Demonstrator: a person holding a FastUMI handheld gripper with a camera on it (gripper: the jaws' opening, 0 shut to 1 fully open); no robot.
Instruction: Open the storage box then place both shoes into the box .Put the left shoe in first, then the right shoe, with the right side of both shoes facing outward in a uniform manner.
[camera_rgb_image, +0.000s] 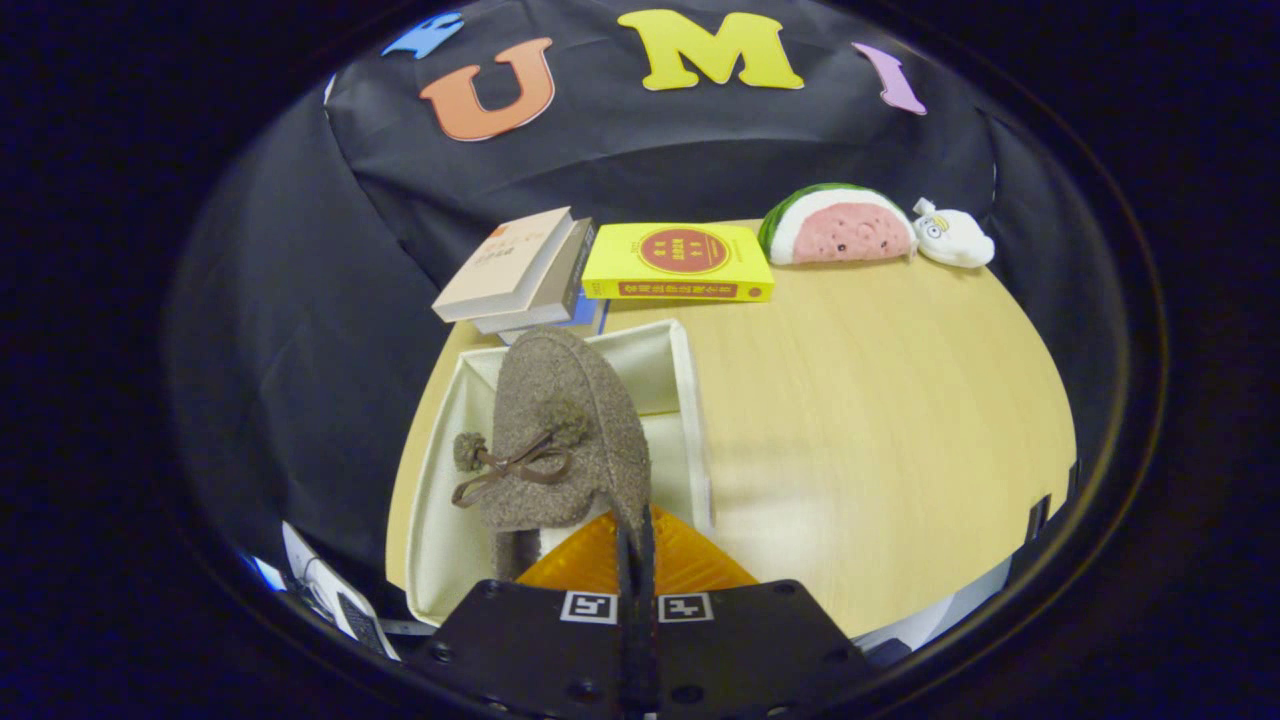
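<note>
Gripper view, claw (634, 535) closed on shoe (565, 440) over open storage box (690, 400), books (520, 275) beyond, table (880, 400) beside

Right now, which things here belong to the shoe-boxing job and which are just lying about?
Job:
- brown felt shoe, pinched at its edge by the claw and held over the box
- open cream storage box on the wooden table

Lying about:
- stacked books
- yellow book
- watermelon plush
- small white plush
</note>
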